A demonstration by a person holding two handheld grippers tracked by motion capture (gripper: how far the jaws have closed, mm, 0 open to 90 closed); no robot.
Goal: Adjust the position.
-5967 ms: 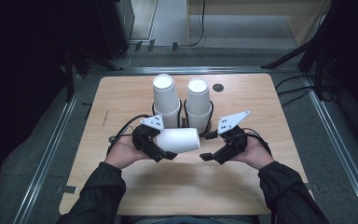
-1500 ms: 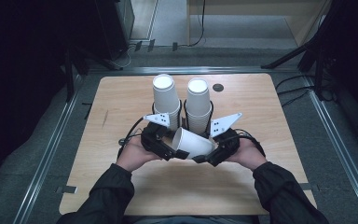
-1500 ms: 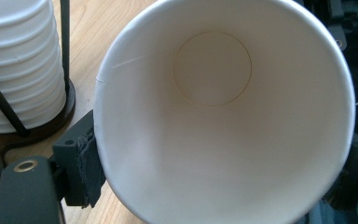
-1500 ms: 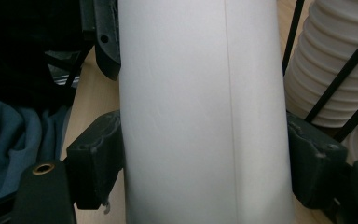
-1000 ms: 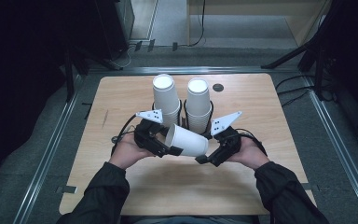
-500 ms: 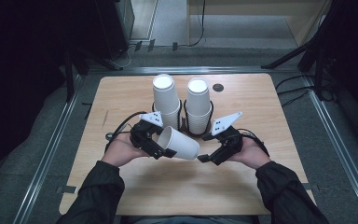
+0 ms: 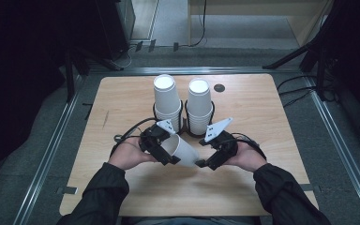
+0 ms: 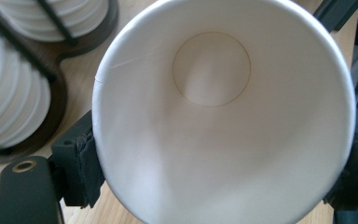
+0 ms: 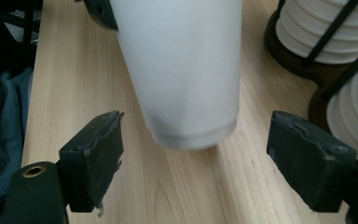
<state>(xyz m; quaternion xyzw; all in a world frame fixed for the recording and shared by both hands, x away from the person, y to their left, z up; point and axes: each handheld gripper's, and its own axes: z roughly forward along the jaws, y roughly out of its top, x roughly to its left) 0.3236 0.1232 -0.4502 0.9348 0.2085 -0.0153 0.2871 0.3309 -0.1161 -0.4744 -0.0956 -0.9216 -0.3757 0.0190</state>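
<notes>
The left tongs (image 7: 168, 151) pinch the white paper cup (image 7: 182, 151) by its rim; the right tongs (image 9: 205, 154), spread wide after just closing slightly, flank its base without touching.

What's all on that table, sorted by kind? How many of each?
Stacks of white paper cups in the holder: 2
Single white paper cup, held in the left gripper: 1
Dark cup holder: 1
Handheld grippers: 2, the right gripper open near the cup's base
Total: 6
</notes>
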